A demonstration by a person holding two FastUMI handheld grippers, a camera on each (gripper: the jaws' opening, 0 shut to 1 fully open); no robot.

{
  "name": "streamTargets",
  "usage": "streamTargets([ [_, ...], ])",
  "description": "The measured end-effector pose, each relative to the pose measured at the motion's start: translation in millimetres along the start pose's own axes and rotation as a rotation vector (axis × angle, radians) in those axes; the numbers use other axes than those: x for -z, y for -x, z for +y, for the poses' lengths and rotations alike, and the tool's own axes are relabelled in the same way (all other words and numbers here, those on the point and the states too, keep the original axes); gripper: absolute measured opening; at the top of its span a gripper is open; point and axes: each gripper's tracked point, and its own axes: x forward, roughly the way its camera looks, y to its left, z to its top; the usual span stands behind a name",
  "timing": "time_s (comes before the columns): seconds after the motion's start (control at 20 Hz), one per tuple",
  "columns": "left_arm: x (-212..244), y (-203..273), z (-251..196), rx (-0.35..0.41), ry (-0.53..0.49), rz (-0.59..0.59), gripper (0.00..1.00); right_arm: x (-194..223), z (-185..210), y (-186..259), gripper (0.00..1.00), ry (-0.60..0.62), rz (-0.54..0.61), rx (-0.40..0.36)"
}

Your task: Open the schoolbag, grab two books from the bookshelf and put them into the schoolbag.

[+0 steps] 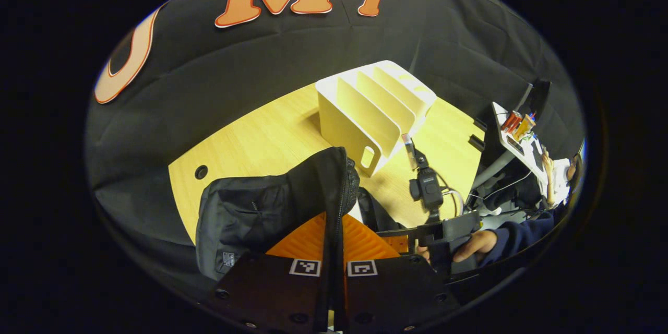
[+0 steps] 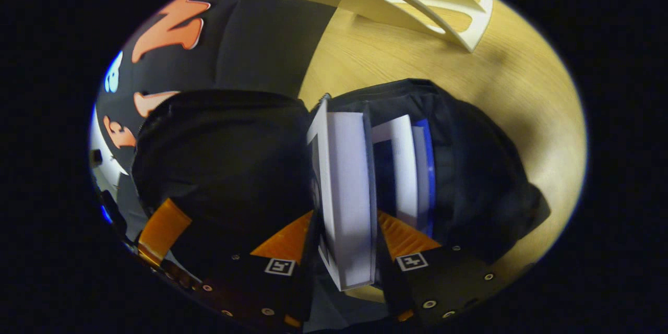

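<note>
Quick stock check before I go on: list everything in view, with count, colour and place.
schoolbag: one, black, on the table, open.
books: two; white book between the right gripper's fingers, second book beside it in the bag.
bookshelf: one, cream, behind the bag, slots empty.
table: one, light wood.
left gripper: pinching the bag's edge.
right gripper: shut on the white book.
person's hand: holding the right gripper.
</note>
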Motion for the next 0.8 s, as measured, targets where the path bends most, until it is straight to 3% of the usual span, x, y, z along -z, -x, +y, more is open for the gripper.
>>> streamTargets([
  [0.2, 5.5, -4.3, -13.7, 0.008, 0.005, -0.013, 0.11, -23.9, -7.9, 13.7, 0.92, 0.161, -0.004, 0.108],
  [0.25, 6.9, -4.7, -21.5, 0.017, 0.006, -0.015, 0.22, -36.0, -8.8, 15.8, 0.98, 0.199, -0.022, 0.124],
  [0.35, 8.2, -9.3, -33.8, 0.023, 0.020, -0.017, 0.55, -50.0, -14.2, 46.7, 0.98, 0.240, -0.043, 0.155],
  [0.4, 7.7, -11.0, -38.3, 0.020, 0.028, -0.018, 0.60, -58.2, -12.8, 48.4, 0.98, 0.252, -0.050, 0.165],
  [0.55, 2.1, -15.5, -48.9, 0.006, 0.053, -0.026, 1.00, -75.3, -22.9, 71.6, 0.98, 0.309, -0.063, 0.207],
  [0.8, -13.1, -18.0, -65.9, -0.027, 0.104, -0.052, 1.00, -102.8, -35.2, 111.1, 0.98, 0.355, -0.085, 0.249],
])
